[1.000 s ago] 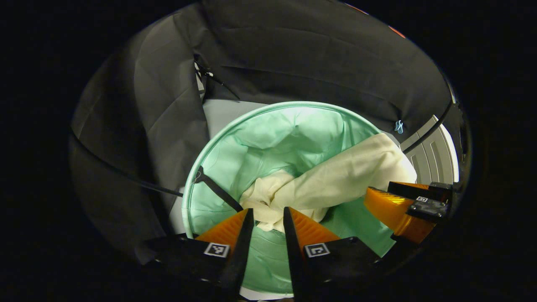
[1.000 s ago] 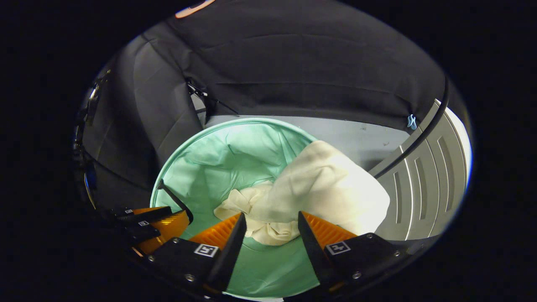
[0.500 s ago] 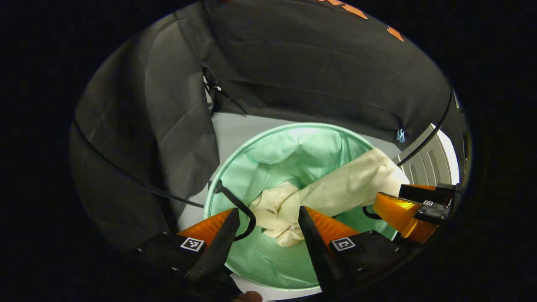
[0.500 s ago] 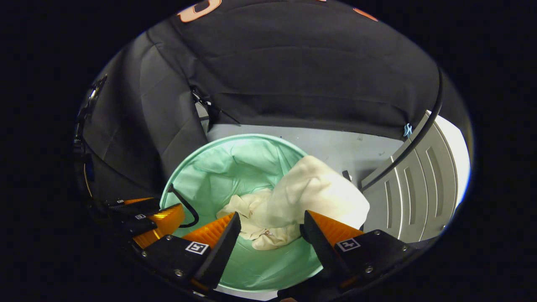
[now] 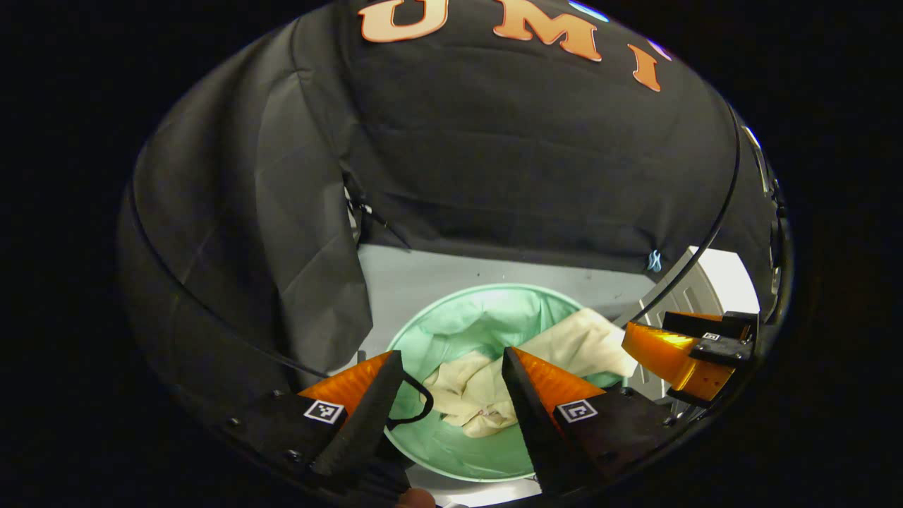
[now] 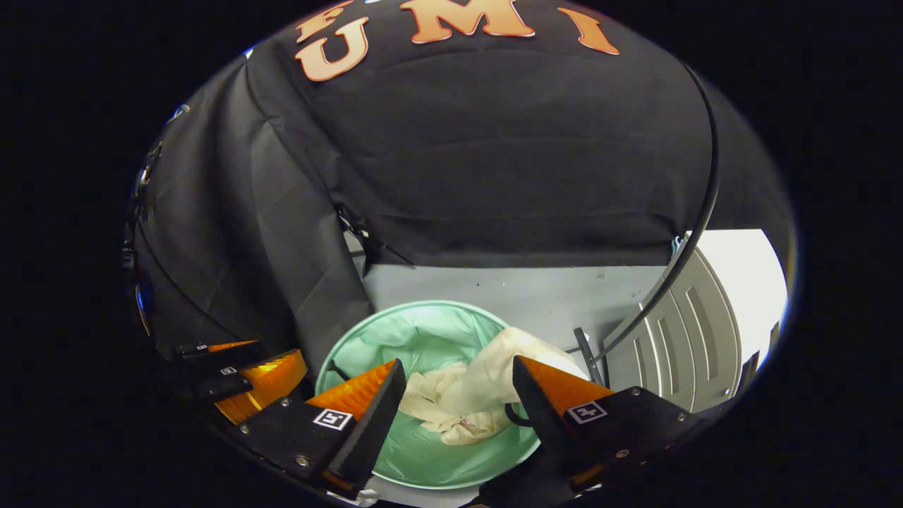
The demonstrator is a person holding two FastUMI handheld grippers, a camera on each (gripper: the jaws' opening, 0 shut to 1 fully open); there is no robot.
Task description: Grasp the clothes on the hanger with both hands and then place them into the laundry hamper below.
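Observation:
A cream garment (image 5: 487,384) lies crumpled inside the round mint-green hamper (image 5: 451,331), with one part (image 5: 596,346) draped over its right rim. In the right gripper view the same garment (image 6: 480,391) lies in the hamper (image 6: 416,339) and hangs over the right edge. My left gripper (image 5: 448,360) is open above the hamper, nothing between its fingers. My right gripper (image 6: 458,370) is open too, also above the hamper and holding nothing. The right gripper (image 5: 688,349) appears at the far right of the left gripper view, and the left gripper (image 6: 247,377) at the lower left of the right gripper view.
The hamper stands on a pale grey floor (image 6: 522,296) against the black cloth wall (image 6: 494,162). A grey ribbed panel (image 6: 677,339) stands to the right, with a black cable (image 6: 695,233) curving past it. A black strap handle (image 5: 409,409) hangs at the hamper's left rim.
Both grippers have risen away from the hamper, which now looks smaller and lower. The left gripper's fingers have spread wider than a second ago. The garment stays in the hamper.

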